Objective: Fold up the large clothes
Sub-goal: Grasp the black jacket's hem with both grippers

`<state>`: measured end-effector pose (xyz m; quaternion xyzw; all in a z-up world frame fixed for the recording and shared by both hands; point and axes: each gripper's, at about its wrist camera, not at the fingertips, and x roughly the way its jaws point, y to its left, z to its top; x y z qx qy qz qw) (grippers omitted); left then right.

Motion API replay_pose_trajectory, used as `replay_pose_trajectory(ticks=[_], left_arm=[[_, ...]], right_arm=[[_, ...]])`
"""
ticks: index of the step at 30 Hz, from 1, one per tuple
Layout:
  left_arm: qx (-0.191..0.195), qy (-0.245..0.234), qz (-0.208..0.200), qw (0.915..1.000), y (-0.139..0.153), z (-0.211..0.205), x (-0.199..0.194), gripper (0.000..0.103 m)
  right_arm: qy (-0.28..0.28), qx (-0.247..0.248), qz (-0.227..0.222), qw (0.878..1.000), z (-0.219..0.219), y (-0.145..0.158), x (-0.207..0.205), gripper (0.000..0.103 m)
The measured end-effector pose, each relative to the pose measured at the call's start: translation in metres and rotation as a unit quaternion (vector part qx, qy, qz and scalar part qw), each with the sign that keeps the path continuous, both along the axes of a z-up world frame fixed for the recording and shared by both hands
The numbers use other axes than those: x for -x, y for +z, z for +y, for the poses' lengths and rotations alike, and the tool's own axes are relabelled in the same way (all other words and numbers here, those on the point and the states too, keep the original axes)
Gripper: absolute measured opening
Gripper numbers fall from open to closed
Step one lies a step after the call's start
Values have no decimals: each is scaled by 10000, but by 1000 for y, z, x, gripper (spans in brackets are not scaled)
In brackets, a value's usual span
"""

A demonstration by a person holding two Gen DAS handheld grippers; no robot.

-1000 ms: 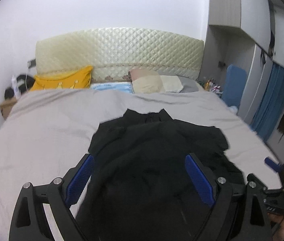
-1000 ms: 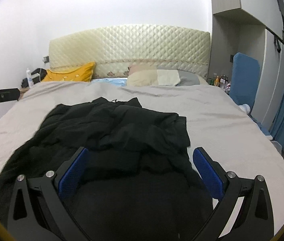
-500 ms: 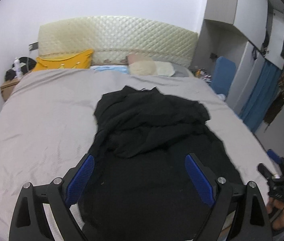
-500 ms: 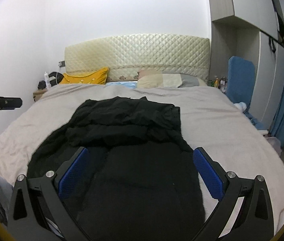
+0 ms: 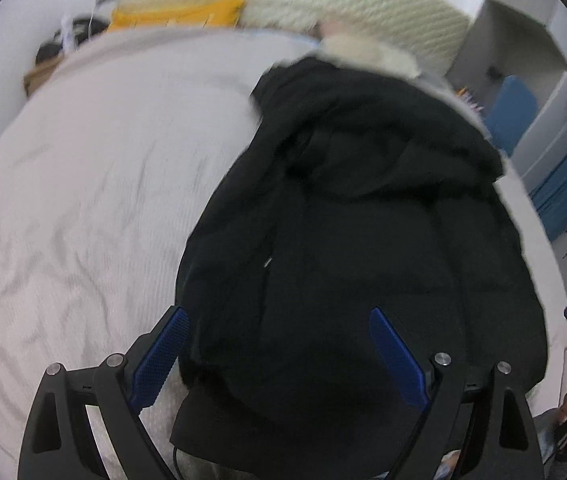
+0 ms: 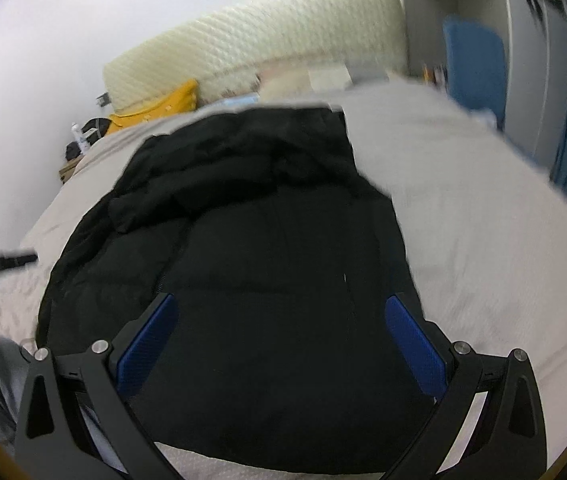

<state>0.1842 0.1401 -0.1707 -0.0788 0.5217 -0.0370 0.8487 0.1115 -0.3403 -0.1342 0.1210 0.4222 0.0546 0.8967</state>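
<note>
A large black padded jacket (image 5: 355, 232) lies spread on the grey bed sheet (image 5: 83, 184), hem toward me and crumpled at its far end; it also shows in the right wrist view (image 6: 275, 264). My left gripper (image 5: 279, 354) is open and empty, hovering above the jacket's near left hem. My right gripper (image 6: 283, 344) is open and empty, hovering above the jacket's near right part. Both views are blurred by motion.
A cream quilted headboard (image 6: 267, 36) and a yellow pillow (image 5: 179, 16) are at the far end with beige pillows (image 5: 363, 48). A nightstand (image 6: 69, 168) stands far left. A blue chair (image 6: 475, 60) and grey wardrobe (image 6: 531, 40) stand right of the bed.
Both grippers have dropped closer to the jacket and tilted down toward its near hem. The jacket now fills more of each view. Both stay open.
</note>
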Motion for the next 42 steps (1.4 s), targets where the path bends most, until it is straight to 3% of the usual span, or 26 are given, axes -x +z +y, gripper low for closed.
replay_pose_trajectory(ticks=[5,11,15,19,22,28,30,35,39,42], left_arm=[[239,195,443,9985,-22,16,-9,92],[230,275,766,9964,-35,17,-14,92],[277,442,963,9940,-45,22,-15,92],[159,451,1054,9933,-48,19,-16,92],[215,493,1098,9925,-49,19,-18,92],[396,734,1266,9884,-54,28,-21,92],[381,802,1332,9871,-55,30,-21,92],[249,916,1502,9841,-59,26,-29,99],[242,925,1662,9815,-64,19,-37,99],[314,919,1760,9796,-67,21,-40,99]], right_arm=[[-584,-475,704,9947,-35,-29,-14,103],[-1113,-606,1353,9827,-65,-55,-26,103],[-1555,-1308,1811,9622,-96,-83,-26,103],[-1539,-2350,2337,9309,-99,-116,-25,103],[-990,-2538,2227,9360,-80,-110,-29,102],[396,-2624,1299,9554,-34,-66,-23,85],[479,-2650,1119,9565,-31,-58,-20,77],[440,-2800,825,9554,-33,-53,-12,75],[247,-2770,995,9554,-34,-64,-14,78],[52,-2801,1194,9525,-44,-71,-14,88]])
